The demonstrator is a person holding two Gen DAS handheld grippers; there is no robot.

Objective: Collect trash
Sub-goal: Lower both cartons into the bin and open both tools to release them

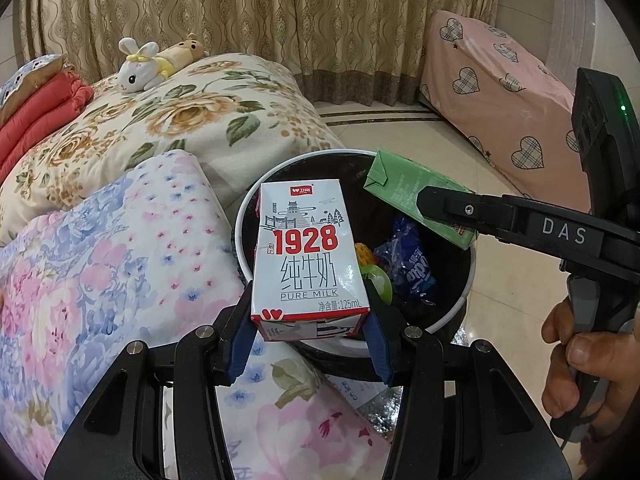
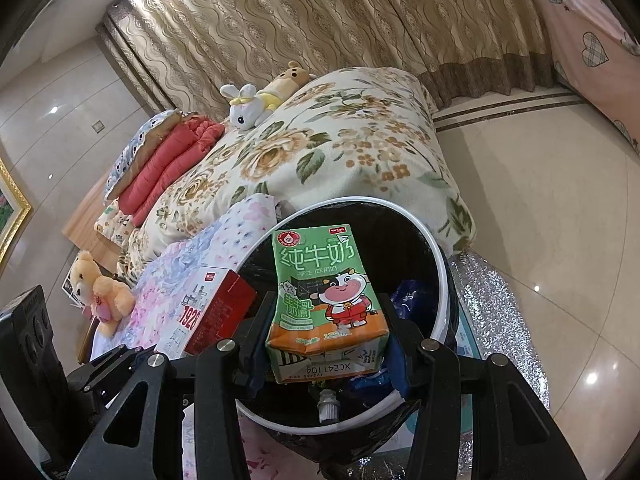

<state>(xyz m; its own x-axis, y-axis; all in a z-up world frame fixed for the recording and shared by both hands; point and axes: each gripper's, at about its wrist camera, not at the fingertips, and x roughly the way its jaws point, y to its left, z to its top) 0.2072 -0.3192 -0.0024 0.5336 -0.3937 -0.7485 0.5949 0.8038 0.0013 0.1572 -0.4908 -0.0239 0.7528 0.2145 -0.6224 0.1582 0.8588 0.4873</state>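
Both small cartons look light and crushable: the left hand-held gripper [image 1: 310, 312] clamps the white milk carton [image 1: 310, 256] by its lower sides, the right hand-held gripper [image 2: 326, 344] the green milk carton [image 2: 326, 300], over the bin [image 2: 438, 256].

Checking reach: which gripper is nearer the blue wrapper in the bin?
Right, I'd judge. The right gripper hangs over the bin beside the blue wrapper; the left gripper sits farther back at the rim.
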